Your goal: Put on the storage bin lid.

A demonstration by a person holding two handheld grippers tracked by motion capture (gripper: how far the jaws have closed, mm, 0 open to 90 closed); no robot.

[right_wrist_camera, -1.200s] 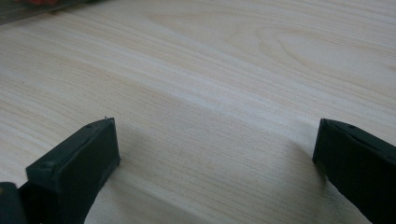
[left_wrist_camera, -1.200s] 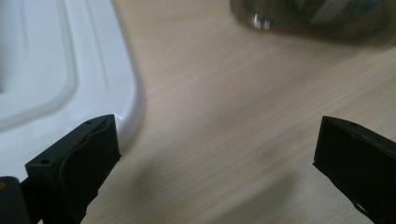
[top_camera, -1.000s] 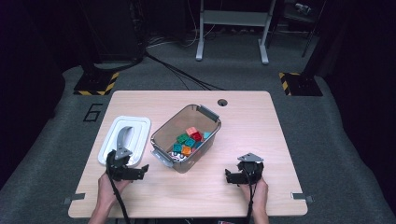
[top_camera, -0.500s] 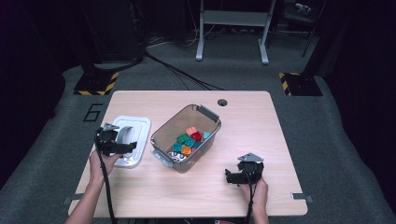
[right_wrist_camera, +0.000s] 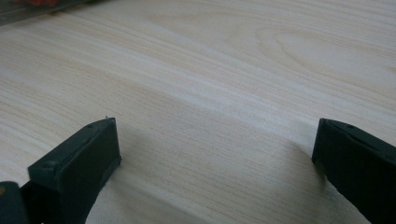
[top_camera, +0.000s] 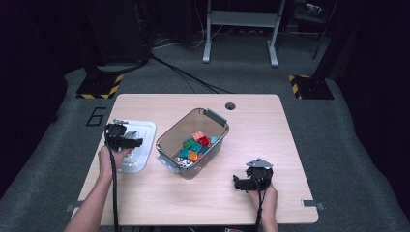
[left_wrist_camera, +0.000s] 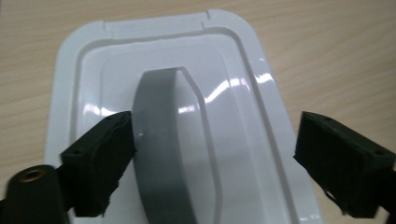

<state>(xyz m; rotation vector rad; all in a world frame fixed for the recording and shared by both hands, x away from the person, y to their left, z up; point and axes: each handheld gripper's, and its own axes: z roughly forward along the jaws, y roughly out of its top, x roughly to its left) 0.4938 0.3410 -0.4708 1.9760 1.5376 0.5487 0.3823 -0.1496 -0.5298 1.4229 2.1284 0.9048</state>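
Note:
A white lid (top_camera: 139, 145) with a grey handle (left_wrist_camera: 170, 140) lies flat at the table's left side. My left gripper (top_camera: 126, 141) hovers over it, open, with its jaws set wide on either side of the handle; the left jaw sits close against the handle's side. In the left gripper view the lid (left_wrist_camera: 243, 60) spreads under the left gripper (left_wrist_camera: 210, 154). A clear bin (top_camera: 193, 142) with grey latches stands mid-table and holds several coloured blocks (top_camera: 196, 145). My right gripper (top_camera: 243, 182) rests open near the front right, over bare wood (right_wrist_camera: 210, 102).
The wooden table (top_camera: 270, 125) has a round cable hole (top_camera: 230, 106) at its far edge. Dark floor surrounds it, with a metal stand (top_camera: 239, 29) and cables beyond. The bin's corner (right_wrist_camera: 28, 9) shows at the top left of the right gripper view.
My left gripper has travelled from the table's front edge up and leftward onto the white lid. The right gripper has stayed in place.

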